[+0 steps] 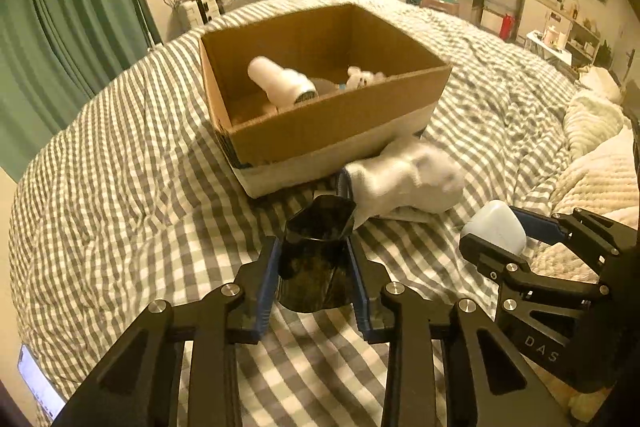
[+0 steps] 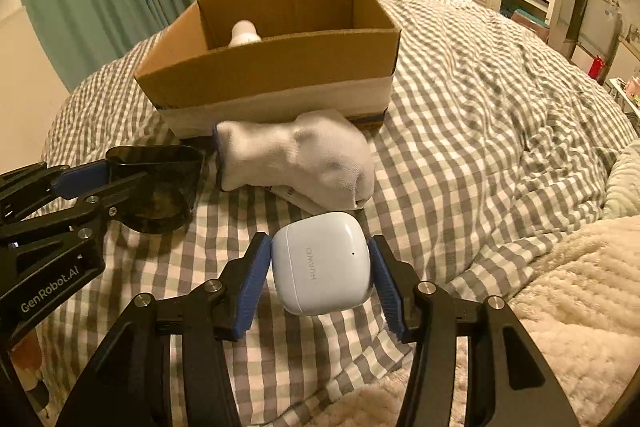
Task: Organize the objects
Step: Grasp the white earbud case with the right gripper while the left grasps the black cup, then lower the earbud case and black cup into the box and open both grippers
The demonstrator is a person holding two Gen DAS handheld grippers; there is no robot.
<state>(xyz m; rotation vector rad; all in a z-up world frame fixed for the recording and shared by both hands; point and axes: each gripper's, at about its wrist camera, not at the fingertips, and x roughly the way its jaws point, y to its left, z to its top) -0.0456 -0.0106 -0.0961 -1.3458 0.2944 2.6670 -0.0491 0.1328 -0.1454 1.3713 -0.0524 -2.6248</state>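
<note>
My left gripper [image 1: 314,259] is shut on a dark glossy plastic cup [image 1: 316,227], whose wall is squeezed in between the blue pads; the right wrist view shows the same cup [image 2: 160,183] at the left. My right gripper [image 2: 320,267] is shut on a white earbud case [image 2: 320,259], held above the bed. This case [image 1: 496,227] appears at the right in the left wrist view. A white sock [image 1: 404,183] [image 2: 296,163] lies against the near wall of an open cardboard box [image 1: 328,131] [image 2: 272,67]. Inside the box lie a white bottle [image 1: 280,83] and a small white fluffy item [image 1: 362,77].
Everything rests on a bed with a grey-and-white checked cover [image 1: 120,167] [image 2: 460,87]. A cream fluffy blanket [image 1: 592,179] [image 2: 560,287] is bunched at the right. A phone [image 1: 38,383] lies at the bed's lower left edge. Green curtains [image 1: 60,47] hang at the left.
</note>
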